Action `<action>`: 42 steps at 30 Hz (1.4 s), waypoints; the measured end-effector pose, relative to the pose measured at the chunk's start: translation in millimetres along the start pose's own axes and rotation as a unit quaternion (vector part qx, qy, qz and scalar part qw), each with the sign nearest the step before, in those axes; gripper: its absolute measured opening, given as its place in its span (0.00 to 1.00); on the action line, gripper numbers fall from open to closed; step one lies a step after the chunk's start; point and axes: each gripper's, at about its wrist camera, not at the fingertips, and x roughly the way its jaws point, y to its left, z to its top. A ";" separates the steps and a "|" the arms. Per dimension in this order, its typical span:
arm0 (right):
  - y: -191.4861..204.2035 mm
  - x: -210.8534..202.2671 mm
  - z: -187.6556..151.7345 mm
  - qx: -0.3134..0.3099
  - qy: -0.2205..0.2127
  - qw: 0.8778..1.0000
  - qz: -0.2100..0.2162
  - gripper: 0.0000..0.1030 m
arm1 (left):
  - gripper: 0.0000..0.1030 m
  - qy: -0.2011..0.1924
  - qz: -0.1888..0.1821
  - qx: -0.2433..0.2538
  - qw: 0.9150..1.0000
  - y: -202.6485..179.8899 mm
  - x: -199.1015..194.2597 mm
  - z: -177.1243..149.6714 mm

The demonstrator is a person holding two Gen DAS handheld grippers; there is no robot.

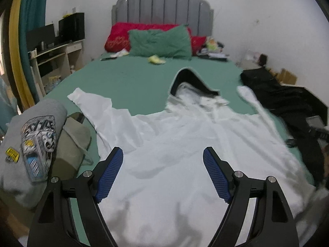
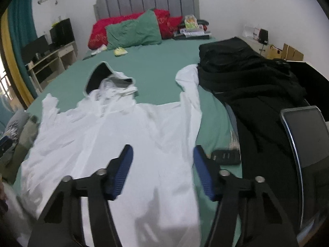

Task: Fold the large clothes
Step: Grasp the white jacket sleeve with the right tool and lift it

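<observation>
Both the left gripper (image 1: 163, 173) and right gripper (image 2: 163, 170) hover wide apart, holding nothing, over the near edge of the bed (image 1: 127, 78). The white hoodie (image 1: 174, 144) lies spread flat there, hood toward the pillows (image 1: 160, 41).

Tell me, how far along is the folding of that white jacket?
Done: white hooded jacket is spread flat on the bed, sleeves out. In hand: nothing; left gripper and right gripper are open above it. Left: every fold.
</observation>
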 end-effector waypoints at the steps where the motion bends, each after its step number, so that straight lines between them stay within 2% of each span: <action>1: -5.5 11.4 7.7 0.002 0.004 1.000 -0.002 0.42 | 0.81 0.010 -0.011 0.001 1.000 2.7 17.8 6.3; 4: -25.3 53.3 36.5 0.014 0.022 1.000 -0.009 0.34 | 0.81 0.021 -0.024 0.005 0.999 7.4 55.4 21.6; 10: -24.5 144.1 97.7 -0.046 0.049 0.997 -0.039 0.33 | 0.81 0.013 -0.015 0.022 1.000 15.9 127.3 48.2; 13: -11.5 197.3 128.2 -0.089 0.057 0.992 -0.071 0.34 | 0.81 0.013 -0.016 -0.005 1.000 26.8 150.1 51.9; 15: -5.6 234.9 146.2 -0.112 0.071 0.987 -0.093 0.34 | 0.81 0.027 -0.024 -0.023 0.999 34.4 160.8 48.3; 18: -13.6 278.8 162.2 -0.088 0.093 0.987 -0.101 0.34 | 0.81 0.053 -0.023 -0.014 0.998 41.3 172.5 40.1; 21: -27.0 304.9 162.4 -0.058 0.109 0.987 -0.103 0.33 | 0.81 0.063 -0.032 -0.016 0.997 45.5 173.5 41.7; 22: -30.5 302.6 164.1 -0.050 0.100 0.989 -0.096 0.09 | 0.81 0.065 -0.036 -0.017 0.997 46.8 172.7 43.8; 23: -32.9 299.9 165.3 -0.046 0.101 0.989 -0.093 0.02 | 0.81 0.066 -0.038 -0.017 0.997 47.8 172.4 45.7; 26: -41.1 266.1 176.0 -0.016 0.071 0.996 -0.054 0.02 | 0.81 0.057 -0.040 -0.017 0.997 50.4 164.2 51.7; 29: -40.9 198.9 191.6 0.002 0.011 0.999 0.044 0.02 | 0.81 0.042 -0.045 -0.019 0.998 51.4 149.8 58.9; 30: -38.7 169.6 197.4 0.011 -0.001 0.995 0.102 0.02 | 0.81 0.037 -0.047 -0.019 0.998 51.4 145.8 60.9; 33: -20.2 110.2 202.6 -0.006 -0.018 0.983 0.182 0.02 | 0.81 0.013 -0.048 -0.018 0.999 52.8 127.1 65.0; 37: 31.4 38.4 194.1 -0.060 -0.019 0.957 0.283 0.02 | 0.81 -0.012 -0.048 -0.018 0.999 59.3 105.1 65.9; 39: 61.0 15.5 182.4 -0.083 -0.020 0.943 0.322 0.02 | 0.81 -0.019 -0.051 -0.025 0.998 65.2 95.1 65.5; 41: 80.7 11.1 171.3 -0.090 -0.015 0.933 0.349 0.02 | 0.81 -0.022 -0.057 -0.034 0.998 70.6 88.0 65.6; 42: 98.8 14.3 159.3 -0.100 -0.002 0.922 0.375 0.02 | 0.81 -0.023 -0.061 -0.037 0.997 73.0 85.3 65.7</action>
